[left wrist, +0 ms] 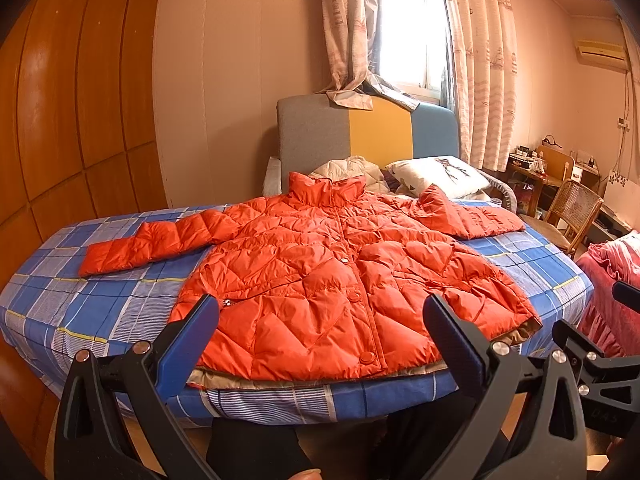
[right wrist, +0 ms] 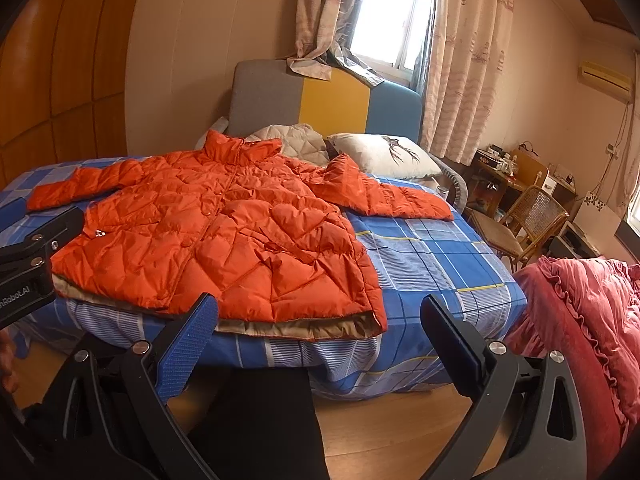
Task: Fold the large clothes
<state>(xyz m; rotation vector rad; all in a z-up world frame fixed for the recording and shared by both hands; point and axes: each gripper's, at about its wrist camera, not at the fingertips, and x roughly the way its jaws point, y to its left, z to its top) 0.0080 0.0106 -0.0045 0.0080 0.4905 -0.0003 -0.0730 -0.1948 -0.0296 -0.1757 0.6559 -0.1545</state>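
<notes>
Orange jacket [left wrist: 336,276] flat on bed [left wrist: 96,304], tongs empty

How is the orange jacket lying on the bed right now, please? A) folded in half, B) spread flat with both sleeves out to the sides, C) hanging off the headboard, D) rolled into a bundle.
B: the orange jacket lies flat, front up, on the bed, one sleeve out each way.

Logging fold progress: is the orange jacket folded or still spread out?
Spread out: the orange puffer jacket lies flat on the bed, both sleeves extended sideways.
</notes>
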